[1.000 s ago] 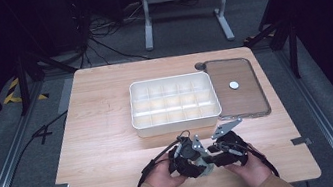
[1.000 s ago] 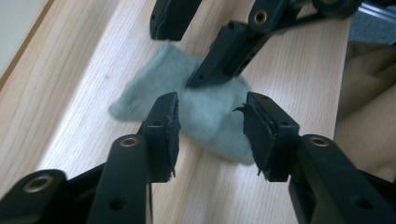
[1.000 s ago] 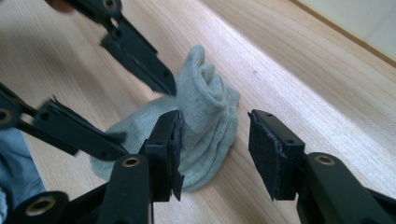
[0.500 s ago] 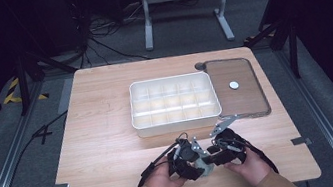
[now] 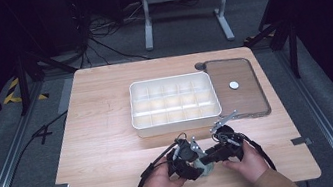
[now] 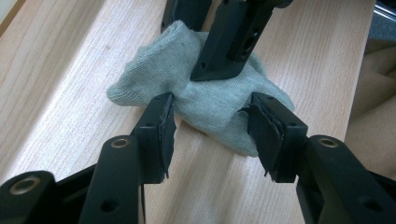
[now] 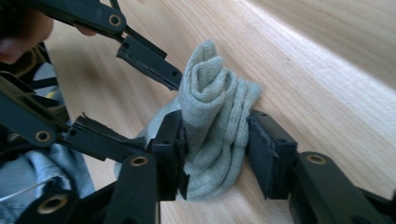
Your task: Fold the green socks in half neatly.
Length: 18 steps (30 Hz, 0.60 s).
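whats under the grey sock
The grey sock lies bunched straight on the bare wooden table, between both tongs. Its folds hide whatever might be tucked inside or beneath the middle.

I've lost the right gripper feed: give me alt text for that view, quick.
The right gripper has its two black jaws closed on a bunched grey-green sock on the wooden table, pads pressing both sides; they have just been closing. The left gripper reaches in from the upper left, jaws flanking the sock.

Soft ribbed grey knit sock (image 7: 212, 126) on matt, fine-grained pale wood table (image 7: 327, 84)
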{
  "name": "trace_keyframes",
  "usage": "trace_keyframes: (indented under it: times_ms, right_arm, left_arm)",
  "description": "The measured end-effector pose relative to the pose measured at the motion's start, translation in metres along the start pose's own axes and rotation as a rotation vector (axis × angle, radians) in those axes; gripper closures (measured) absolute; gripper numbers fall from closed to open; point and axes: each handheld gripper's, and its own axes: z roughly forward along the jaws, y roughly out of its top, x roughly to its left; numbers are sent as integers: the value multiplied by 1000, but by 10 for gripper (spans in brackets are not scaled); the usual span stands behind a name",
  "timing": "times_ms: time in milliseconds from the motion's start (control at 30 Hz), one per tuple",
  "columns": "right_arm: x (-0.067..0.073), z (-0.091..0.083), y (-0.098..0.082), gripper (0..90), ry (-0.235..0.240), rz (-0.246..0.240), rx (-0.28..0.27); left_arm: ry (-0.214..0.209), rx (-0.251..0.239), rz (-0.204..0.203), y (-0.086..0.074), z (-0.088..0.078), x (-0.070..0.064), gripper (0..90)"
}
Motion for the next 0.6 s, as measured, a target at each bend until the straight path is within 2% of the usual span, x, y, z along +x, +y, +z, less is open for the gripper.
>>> trace_keyframes:
  times_ms: [67, 133, 233, 367, 467, 500, 600]
  right_arm:
    - [-2, 0, 0, 658, 28, 10, 1]
    - [-1, -1, 1, 703, 34, 9, 3]
    - [5, -2, 2, 729, 2, -12, 9]
    - [10, -3, 4, 741, -32, -45, 15]
    - [19, -5, 5, 747, -74, -86, 10]
    - [19, -5, 5, 747, -74, -86, 10]
    - [24, -11, 7, 748, -108, -127, -12]
  left_arm:
    - [1, -6, 0, 0, 0, 0, 513]
    - [2, -9, 7, 0, 0, 0, 513]
    - [16, -6, 26, -1, -3, -1, 508]
    - [34, -9, 25, -3, -8, -1, 507]
    - [33, -20, 14, -4, -13, 3, 505]
    - [34, -28, 5, -5, -17, 6, 505]
    - [28, -70, -31, -9, -27, 13, 499]
